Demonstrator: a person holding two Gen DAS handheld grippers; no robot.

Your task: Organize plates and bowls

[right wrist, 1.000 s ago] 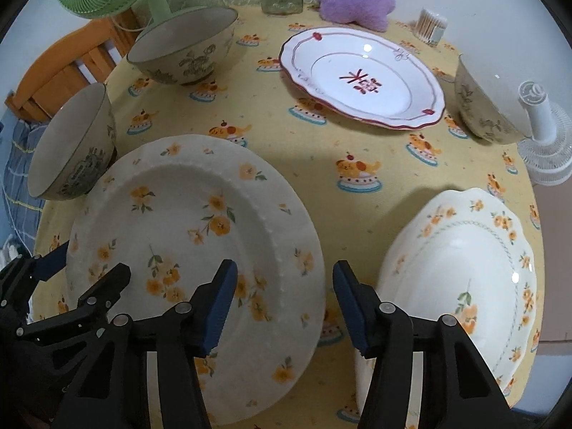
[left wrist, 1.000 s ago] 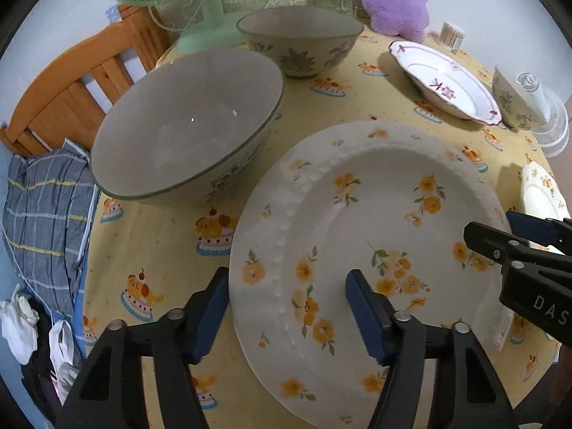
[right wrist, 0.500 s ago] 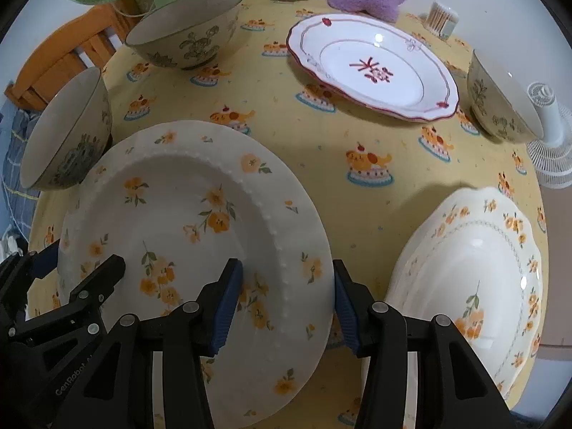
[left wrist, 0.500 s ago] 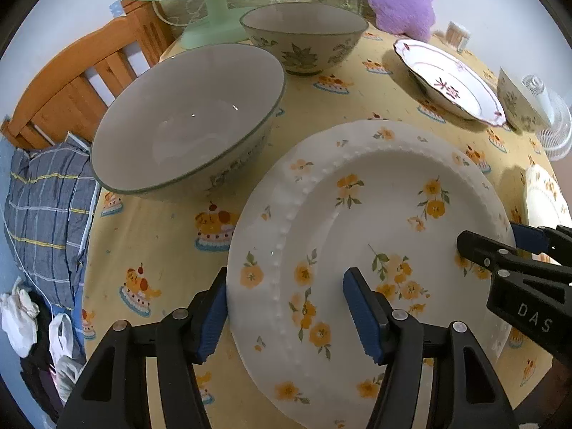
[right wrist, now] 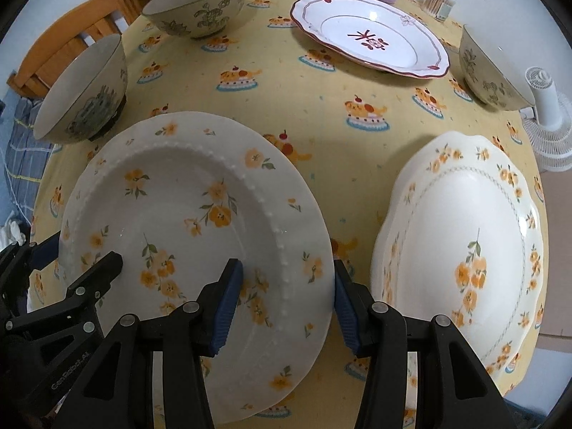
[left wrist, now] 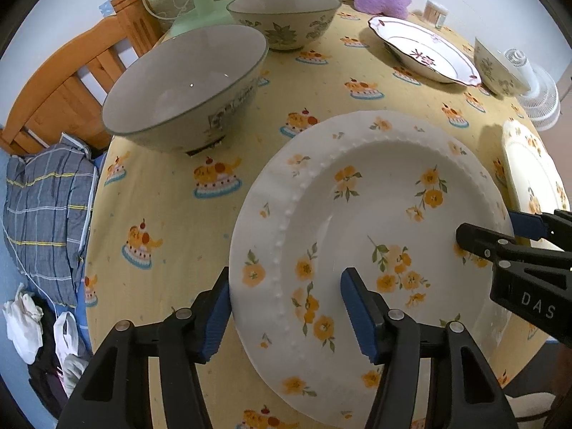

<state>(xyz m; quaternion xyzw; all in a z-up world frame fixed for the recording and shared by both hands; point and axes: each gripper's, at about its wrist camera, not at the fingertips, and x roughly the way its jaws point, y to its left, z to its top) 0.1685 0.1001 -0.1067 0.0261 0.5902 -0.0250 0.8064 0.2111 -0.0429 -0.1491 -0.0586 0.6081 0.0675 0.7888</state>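
1. Writing: "DAS" read on the right gripper (left wrist: 514,230) body where it showed in the left wrist view; "CenRobot.AI" read on the left gripper (right wrist: 77,255) body in the right wrist view. A red character mark sat in the centre of the white plate w/ red scalloped trim (right wrist: 371,41), far right on the table.
2. Left gripper (left wrist: 286,307): blue pads wide apart, straddling the near-left rim of the large white beaded plate w/ orange flowers (left wrist: 375,228); outer pad just beside the rim edge, inner pad over the plate well. Not clamped.
3. Right gripper (right wrist: 287,298): pads likewise apart, straddling that plate's near-right rim (right wrist: 200,221).
4. Plate lay flat on the yellow cake-print tablecloth (left wrist: 171,214), near centre.
5. Cream scalloped plate w/ orange flowers (right wrist: 461,243) sat just right of it, apart.
6. Grey bowl w/ printed side (left wrist: 186,85), far left, held nothing; floral bowl (left wrist: 284,18) beyond it, inside not visible.
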